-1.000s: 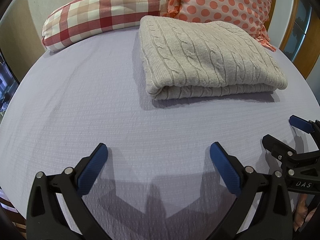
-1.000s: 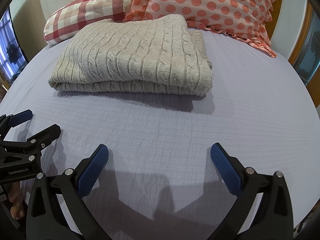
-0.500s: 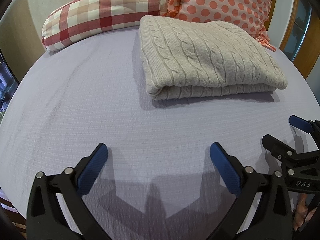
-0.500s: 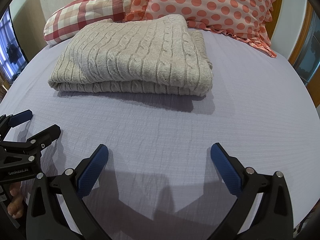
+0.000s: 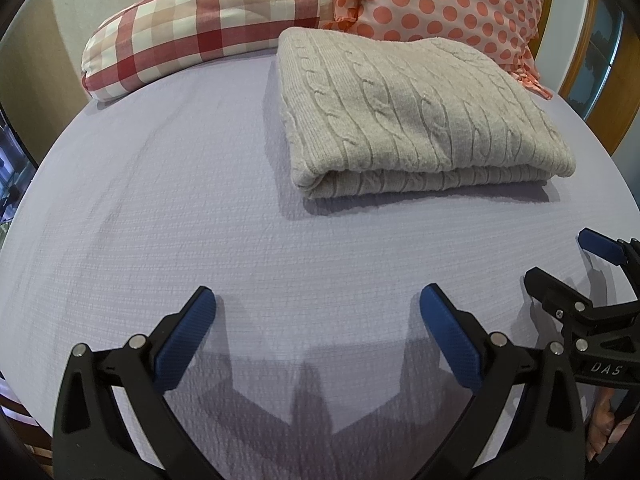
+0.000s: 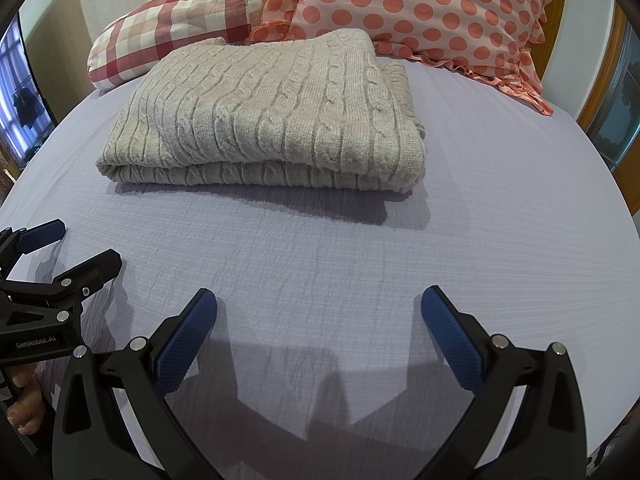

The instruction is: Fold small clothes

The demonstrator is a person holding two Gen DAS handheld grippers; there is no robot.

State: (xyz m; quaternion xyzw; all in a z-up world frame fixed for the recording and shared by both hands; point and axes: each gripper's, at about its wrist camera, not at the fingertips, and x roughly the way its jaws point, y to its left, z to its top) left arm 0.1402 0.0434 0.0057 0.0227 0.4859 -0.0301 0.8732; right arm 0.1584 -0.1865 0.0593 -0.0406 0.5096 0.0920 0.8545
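A beige cable-knit sweater (image 5: 412, 116) lies folded into a thick rectangle on the lilac bed sheet (image 5: 180, 200), its folded edge toward me. It also shows in the right wrist view (image 6: 272, 116). My left gripper (image 5: 318, 312) is open and empty, low over the sheet, well short of the sweater and left of it. My right gripper (image 6: 320, 312) is open and empty, low over the sheet in front of the sweater. Each gripper shows at the edge of the other's view: the right one (image 5: 560, 260) and the left one (image 6: 76, 244).
A red and white checked pillow (image 5: 200, 24) and an orange polka-dot pillow (image 5: 440, 0) with a frill lie behind the sweater at the head of the bed. A wooden frame (image 6: 600, 88) stands at the right. Bare sheet (image 6: 500, 208) lies around the sweater.
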